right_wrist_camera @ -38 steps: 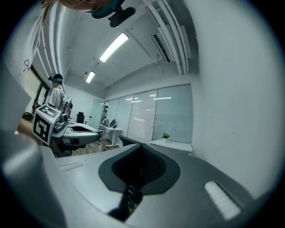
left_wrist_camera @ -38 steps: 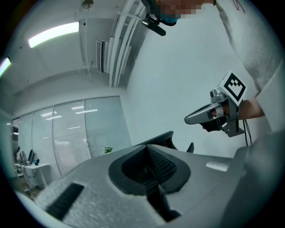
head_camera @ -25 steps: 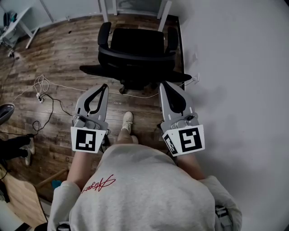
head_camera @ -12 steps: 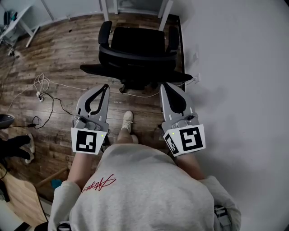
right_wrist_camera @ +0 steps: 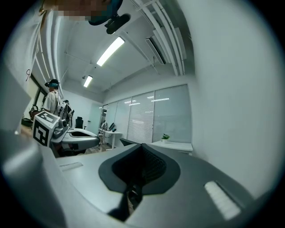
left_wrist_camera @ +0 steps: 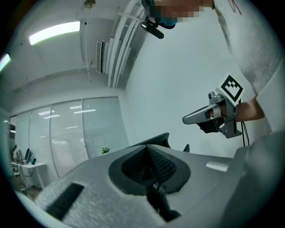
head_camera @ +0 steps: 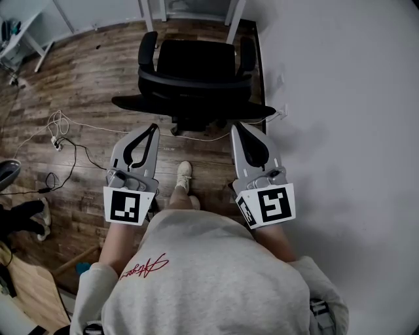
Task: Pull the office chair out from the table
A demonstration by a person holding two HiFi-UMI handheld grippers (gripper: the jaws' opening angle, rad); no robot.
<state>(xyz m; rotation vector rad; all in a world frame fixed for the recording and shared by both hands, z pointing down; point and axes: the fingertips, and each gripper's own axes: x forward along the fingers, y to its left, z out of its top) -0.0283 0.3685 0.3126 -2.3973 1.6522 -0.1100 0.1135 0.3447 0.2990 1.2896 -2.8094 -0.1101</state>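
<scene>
The office chair [head_camera: 196, 72] stands on the wood floor [head_camera: 91, 85] with its curved back turned to the person and its seat facing the white table legs [head_camera: 234, 14] just beyond it. The wall [head_camera: 340, 131] runs close along the chair's right side.

Both grippers are held level on the person's side of the chair, pointing at it. The left gripper [head_camera: 152, 127] aims at the chair's left half and the right gripper [head_camera: 236, 125] at its right half, so the chair lies ahead of both pairs of fingers and between their lines. The tips sit near the chair's back and base, and neither grips any part of it.

In the left gripper view the left gripper's [left_wrist_camera: 145, 147] fingers are pressed together with nothing between them. In the right gripper view the right gripper's [right_wrist_camera: 141, 146] fingers are likewise together and empty. A loose cable [head_camera: 62, 134] lies on the floor to the chair's left.
</scene>
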